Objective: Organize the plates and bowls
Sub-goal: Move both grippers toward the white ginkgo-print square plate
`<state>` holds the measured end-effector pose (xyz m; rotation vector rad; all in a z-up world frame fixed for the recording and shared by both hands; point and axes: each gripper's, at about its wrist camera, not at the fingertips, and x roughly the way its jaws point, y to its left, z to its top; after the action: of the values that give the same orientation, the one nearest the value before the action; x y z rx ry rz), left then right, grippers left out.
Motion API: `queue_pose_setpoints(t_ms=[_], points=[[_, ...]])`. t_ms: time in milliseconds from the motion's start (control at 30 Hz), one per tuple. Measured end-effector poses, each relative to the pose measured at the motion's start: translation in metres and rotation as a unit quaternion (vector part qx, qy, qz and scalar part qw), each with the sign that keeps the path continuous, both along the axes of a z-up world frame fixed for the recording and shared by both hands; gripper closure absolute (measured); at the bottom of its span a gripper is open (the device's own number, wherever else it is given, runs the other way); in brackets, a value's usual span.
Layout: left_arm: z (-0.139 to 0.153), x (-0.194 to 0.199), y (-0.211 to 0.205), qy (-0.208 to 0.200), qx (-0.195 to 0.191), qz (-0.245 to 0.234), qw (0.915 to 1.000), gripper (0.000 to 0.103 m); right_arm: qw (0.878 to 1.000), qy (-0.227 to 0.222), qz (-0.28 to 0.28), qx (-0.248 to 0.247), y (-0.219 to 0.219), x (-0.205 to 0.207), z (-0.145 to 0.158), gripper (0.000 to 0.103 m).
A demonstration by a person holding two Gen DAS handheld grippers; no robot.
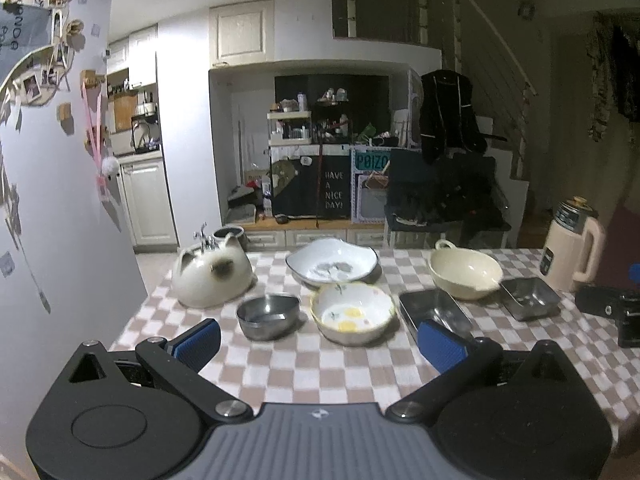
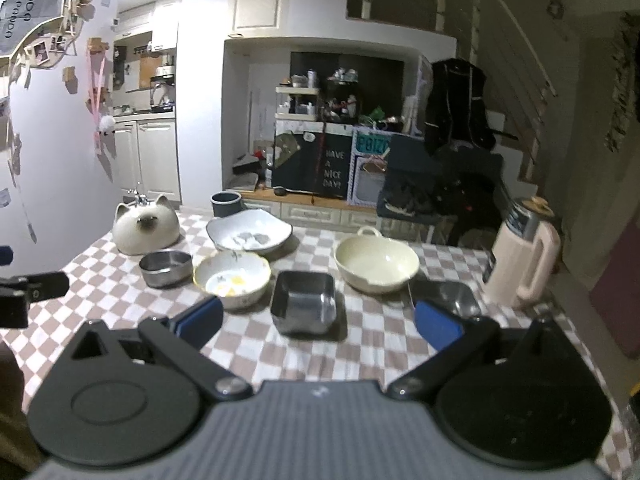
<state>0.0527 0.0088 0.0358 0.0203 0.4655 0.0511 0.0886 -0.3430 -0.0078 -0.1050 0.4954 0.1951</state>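
Note:
On the checkered table, the left wrist view shows a round steel bowl (image 1: 267,315), a flowered ceramic bowl (image 1: 352,312), a white wavy plate (image 1: 331,266), a cream handled bowl (image 1: 464,273) and two square steel trays (image 1: 434,312) (image 1: 529,297). My left gripper (image 1: 320,346) is open and empty, just short of the steel bowl and flowered bowl. The right wrist view shows the same dishes: steel bowl (image 2: 166,267), flowered bowl (image 2: 232,278), plate (image 2: 249,234), cream bowl (image 2: 376,264), square trays (image 2: 304,306) (image 2: 450,296). My right gripper (image 2: 318,326) is open and empty, in front of the nearer square tray.
A cat-shaped ceramic pot (image 1: 212,276) stands at the table's far left. A cream electric kettle (image 2: 524,256) stands at the right edge. A dark cup (image 2: 226,203) sits behind the plate. The other gripper's black body (image 1: 616,312) shows at the right of the left wrist view.

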Motion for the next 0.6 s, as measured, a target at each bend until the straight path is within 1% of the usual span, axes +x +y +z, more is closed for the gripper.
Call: queue_pose_setpoints(t_ms=[100,233,467,600], points=[[0.002,0.024,0.008,0.006,-0.008,0.0,1.0,0.0,1.0,0.0,0.01,0.002,0.007,0.018,0.002,0.0],[0.0,0.06,0.016,0.028,-0.011,-0.001,0.9995,0.0,1.0,0.002,0.019,0.003,0.015,0.043,0.001,0.0],[0.0,0.116,0.025,0.032,0.022,0.007,0.9992,0.0,0.999,0.019,0.026,0.015,0.026,0.085,-0.009,0.0],[0.0,0.148,0.026,0.037,0.031,-0.009,0.9988,0.0,0.999,0.031,0.024,0.02,0.03,0.106,-0.014,0.0]])
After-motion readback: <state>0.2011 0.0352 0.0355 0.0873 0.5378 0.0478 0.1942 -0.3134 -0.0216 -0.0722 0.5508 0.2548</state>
